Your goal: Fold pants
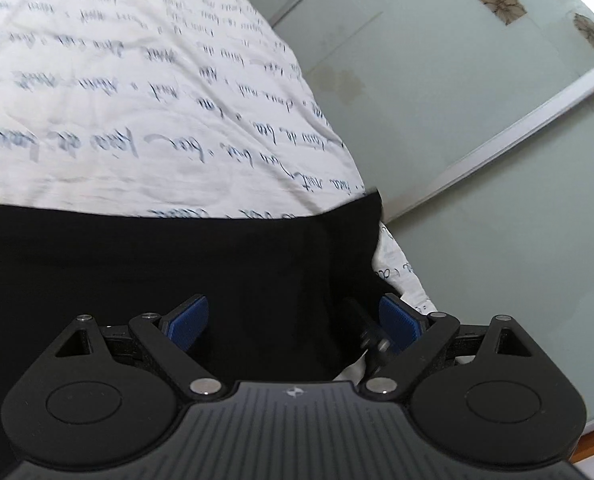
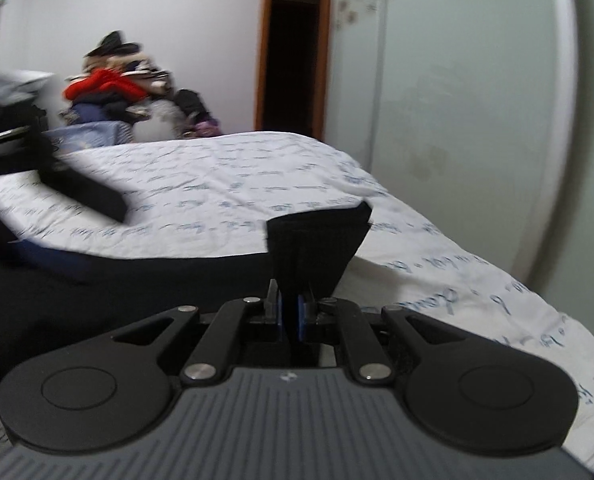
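Black pants (image 1: 177, 272) lie on a bed with a white sheet printed with blue script (image 1: 137, 100). In the left wrist view my left gripper (image 1: 295, 322) is open, its blue pads (image 1: 191, 320) spread just above the black cloth near the bed's right edge. In the right wrist view my right gripper (image 2: 289, 316) is shut on a corner of the pants (image 2: 317, 240), which stands up between the pads above the bed. The left gripper (image 2: 13, 140), blurred, shows at the far left of that view with black cloth (image 2: 85, 192) below it.
A pale green sliding wardrobe door (image 1: 477, 120) with a white frame runs along the bed's right side. A pile of clothes (image 2: 129, 88) sits beyond the bed's far end, beside a dark doorway (image 2: 293, 48).
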`<action>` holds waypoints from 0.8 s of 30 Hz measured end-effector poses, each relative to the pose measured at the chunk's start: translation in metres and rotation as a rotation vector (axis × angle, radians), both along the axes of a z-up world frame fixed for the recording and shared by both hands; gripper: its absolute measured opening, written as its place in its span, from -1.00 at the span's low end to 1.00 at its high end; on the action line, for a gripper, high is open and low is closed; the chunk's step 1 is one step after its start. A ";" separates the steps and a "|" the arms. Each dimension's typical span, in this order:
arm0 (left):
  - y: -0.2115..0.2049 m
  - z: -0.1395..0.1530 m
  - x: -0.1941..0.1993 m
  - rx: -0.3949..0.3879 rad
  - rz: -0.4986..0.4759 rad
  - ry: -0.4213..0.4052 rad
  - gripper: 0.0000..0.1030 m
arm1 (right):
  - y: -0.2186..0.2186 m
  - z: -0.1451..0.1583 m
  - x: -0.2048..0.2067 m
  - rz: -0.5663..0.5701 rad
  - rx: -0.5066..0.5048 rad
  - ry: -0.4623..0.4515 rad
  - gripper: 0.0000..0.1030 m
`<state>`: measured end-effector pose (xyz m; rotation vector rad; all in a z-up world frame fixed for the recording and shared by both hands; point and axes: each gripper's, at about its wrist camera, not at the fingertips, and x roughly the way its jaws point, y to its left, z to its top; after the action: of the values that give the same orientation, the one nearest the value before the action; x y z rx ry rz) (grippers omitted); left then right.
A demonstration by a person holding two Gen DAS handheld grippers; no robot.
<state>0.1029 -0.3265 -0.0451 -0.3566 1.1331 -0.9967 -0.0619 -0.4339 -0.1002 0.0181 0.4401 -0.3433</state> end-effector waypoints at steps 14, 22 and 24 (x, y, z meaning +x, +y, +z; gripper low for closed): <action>-0.022 -0.033 0.019 -0.124 0.023 0.191 0.19 | 0.063 -0.003 -0.005 0.248 -0.222 0.053 -0.83; -0.021 -0.037 0.016 -0.084 0.020 0.147 -0.71 | 0.074 -0.006 -0.001 0.240 -0.271 0.093 -0.66; -0.021 -0.033 0.013 -0.074 0.018 0.106 -0.72 | 0.076 -0.007 0.003 0.230 -0.270 0.106 -0.71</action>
<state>0.1159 -0.3478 -0.0786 -0.4826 1.1884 -1.0156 -0.0592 -0.3582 -0.1073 -0.3124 0.4929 -0.1754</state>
